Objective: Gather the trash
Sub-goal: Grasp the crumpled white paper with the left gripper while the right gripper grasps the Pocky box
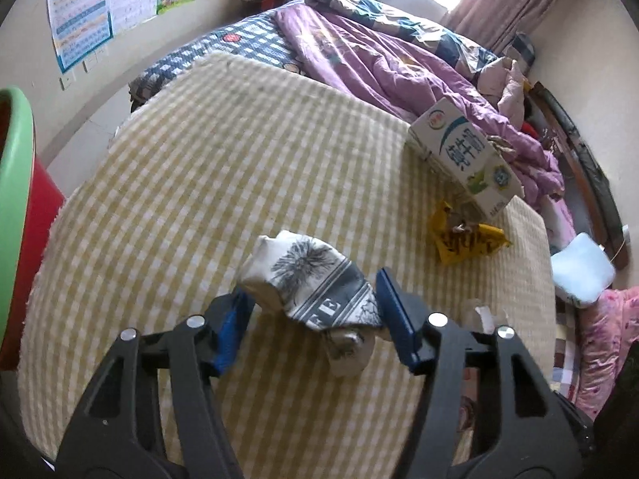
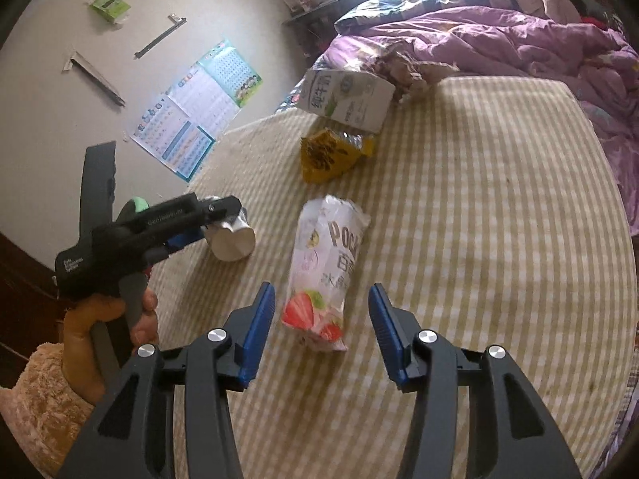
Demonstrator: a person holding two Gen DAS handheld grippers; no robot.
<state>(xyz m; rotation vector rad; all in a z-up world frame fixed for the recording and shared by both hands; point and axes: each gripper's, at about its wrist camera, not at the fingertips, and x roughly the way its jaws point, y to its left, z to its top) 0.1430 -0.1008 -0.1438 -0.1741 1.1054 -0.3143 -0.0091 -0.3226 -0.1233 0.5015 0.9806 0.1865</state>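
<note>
The left tongs (image 1: 315,295) were clenched on a crumpled cup (image 1: 307,279), a white one with black print, both blue pads against its sides. Its long axis ran across the jaws and slanted a little, one end toward the far left and the other low at the near right. From the right wrist, the cup (image 2: 233,241) showed a silvery round end turned toward the camera, at the left edge of the bed (image 2: 479,239). A hand (image 2: 108,319) in a fluffy sleeve (image 2: 36,391) gripped the handle.

The right tongs (image 2: 321,307) stood released, with nothing touching the pads. A pouch (image 2: 327,263) lay flat on the checked blanket just ahead of them, and its near end reached in between the fingertips. Its long axis ran away from the camera, leaning slightly right at the far end, with the strawberry-printed end nearest the tongs.

Beyond the pouch lay a yellow wrapper (image 2: 331,151), crumpled, and past it a milk carton (image 2: 343,95) on its side, its long axis running across the view, next to a purple quilt (image 2: 499,40). A bin (image 1: 16,199) with a green rim stood by the bed, at the left of the left wrist view.
</note>
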